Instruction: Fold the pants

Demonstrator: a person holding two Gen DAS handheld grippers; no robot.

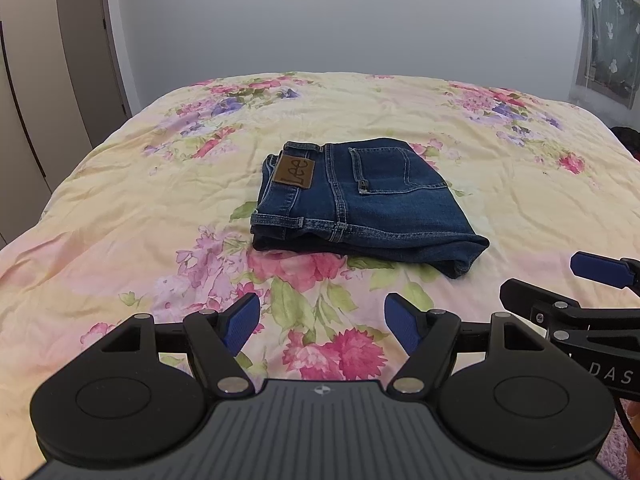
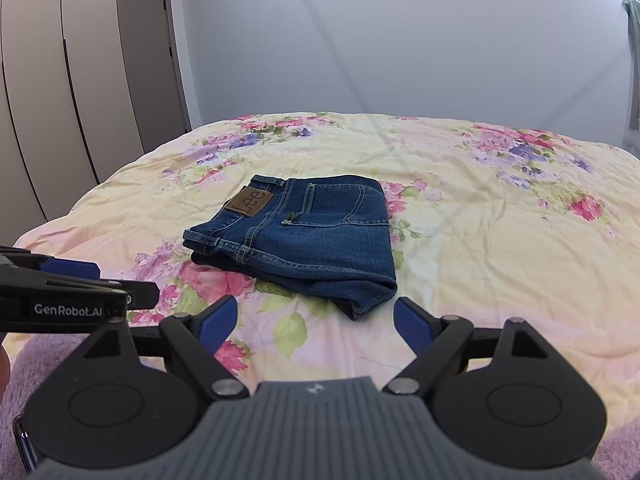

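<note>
Dark blue jeans [image 1: 360, 200] lie folded into a compact stack in the middle of the bed, with the brown Lee patch and a back pocket facing up. They also show in the right wrist view [image 2: 304, 236]. My left gripper [image 1: 322, 322] is open and empty, held above the quilt just short of the jeans' near edge. My right gripper [image 2: 316, 326] is open and empty, also just short of the jeans' near corner. The right gripper shows at the right edge of the left wrist view [image 1: 576, 284]. The left gripper shows at the left edge of the right wrist view [image 2: 92, 284].
A pale yellow floral quilt [image 1: 160, 208] covers the bed. Wardrobe doors [image 2: 60, 100] stand at the left and a plain wall behind. A green curtain [image 1: 608, 40] hangs at the far right. A purple fuzzy blanket [image 2: 36, 364] lies at the near edge.
</note>
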